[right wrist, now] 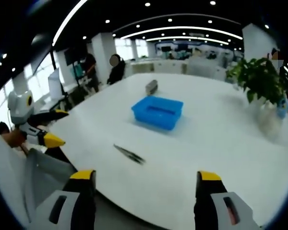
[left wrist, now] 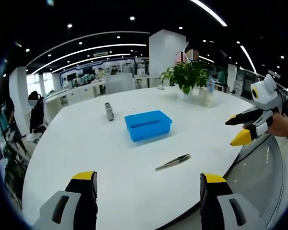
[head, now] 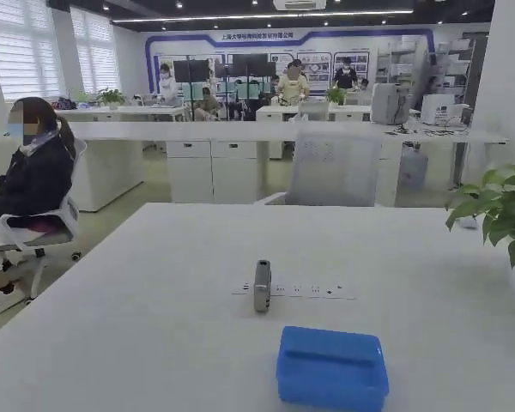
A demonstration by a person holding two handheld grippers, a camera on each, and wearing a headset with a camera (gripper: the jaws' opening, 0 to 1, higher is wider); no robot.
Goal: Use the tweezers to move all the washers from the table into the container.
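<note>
A blue rectangular container [head: 332,367] stands on the white table near its front edge, and appears as the container [left wrist: 148,125] and the container [right wrist: 158,111] in the gripper views. Metal tweezers [left wrist: 173,162] lie flat on the table between the container and the table edge, blurred as the tweezers [right wrist: 128,154] in the right gripper view. My left gripper [left wrist: 148,178] hovers off the table edge, jaws wide apart and holding nothing. My right gripper [right wrist: 146,176] is likewise open and holding nothing. Each one shows in the other's view: right gripper [left wrist: 233,132], left gripper [right wrist: 63,127].
A grey upright device [head: 262,285] stands by a flush socket strip [head: 296,290] beyond the container. A potted plant [head: 502,210] sits at the table's right side. A person sits on a chair [head: 51,225] to the left. Desks and people fill the background.
</note>
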